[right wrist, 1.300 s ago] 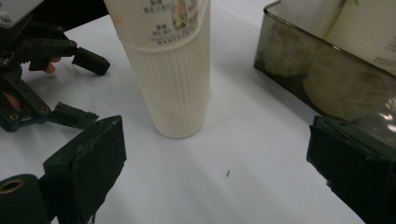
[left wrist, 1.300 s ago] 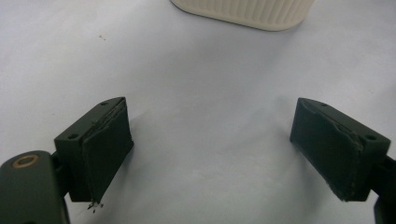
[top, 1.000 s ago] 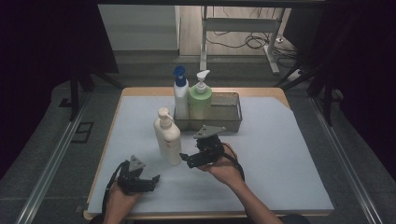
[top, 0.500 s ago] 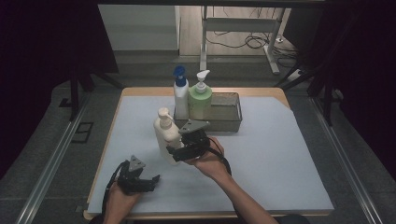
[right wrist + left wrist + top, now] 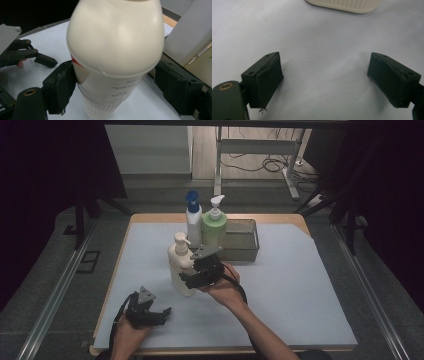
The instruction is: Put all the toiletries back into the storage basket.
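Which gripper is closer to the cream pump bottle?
Right. The right gripper has its open jaws around the cream pump bottle, one pad touching it. The left gripper rests open on the table, nearer the person, apart from the bottle.

A pump bottle [image 5: 180,265] stood on the counter [image 5: 300,285], in front of a wire basket [image 5: 241,242] holding a spray bottle [image 5: 193,220] at its left end and a second pump bottle [image 5: 214,226] just right of it. The right gripper [image 5: 186,276] straddled the front bottle; the left gripper [image 5: 162,315] lay nearer the front-left corner.
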The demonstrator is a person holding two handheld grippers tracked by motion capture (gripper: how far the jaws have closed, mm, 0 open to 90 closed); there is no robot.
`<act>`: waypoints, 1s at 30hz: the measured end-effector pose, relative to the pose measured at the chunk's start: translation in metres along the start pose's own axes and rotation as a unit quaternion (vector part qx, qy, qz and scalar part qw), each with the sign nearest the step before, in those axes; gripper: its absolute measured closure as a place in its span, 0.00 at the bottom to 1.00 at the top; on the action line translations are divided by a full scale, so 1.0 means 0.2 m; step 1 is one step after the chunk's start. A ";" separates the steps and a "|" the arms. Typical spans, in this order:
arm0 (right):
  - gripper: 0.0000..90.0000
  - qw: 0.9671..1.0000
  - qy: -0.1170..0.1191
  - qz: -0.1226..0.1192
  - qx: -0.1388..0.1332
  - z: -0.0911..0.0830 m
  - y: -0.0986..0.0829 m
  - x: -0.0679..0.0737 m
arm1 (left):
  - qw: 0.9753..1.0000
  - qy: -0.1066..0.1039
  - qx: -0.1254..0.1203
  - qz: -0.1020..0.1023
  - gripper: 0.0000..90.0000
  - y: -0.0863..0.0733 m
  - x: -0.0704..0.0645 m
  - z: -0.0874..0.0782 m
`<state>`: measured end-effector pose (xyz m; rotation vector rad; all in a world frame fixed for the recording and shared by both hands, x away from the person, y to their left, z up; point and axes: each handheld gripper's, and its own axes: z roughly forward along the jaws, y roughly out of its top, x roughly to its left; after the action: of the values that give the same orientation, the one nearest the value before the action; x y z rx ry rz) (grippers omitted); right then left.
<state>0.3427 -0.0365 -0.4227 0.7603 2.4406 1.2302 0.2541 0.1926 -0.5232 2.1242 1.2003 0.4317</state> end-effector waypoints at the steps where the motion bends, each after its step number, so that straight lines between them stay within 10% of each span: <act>1: 0.20 1.000 0.000 0.000 0.000 0.00 0.00 0.00 | 1.000 0.000 0.000 0.000 0.14 0.00 0.00 0.00; 30: 0.40 0.999 -0.019 0.028 -0.014 0.11 0.06 0.08 | 1.000 -0.001 0.000 0.000 0.14 0.00 0.00 0.00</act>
<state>0.3448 -0.0070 -0.4267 0.8428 2.3805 1.2568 0.2543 0.1926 -0.5232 2.1243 1.1990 0.4299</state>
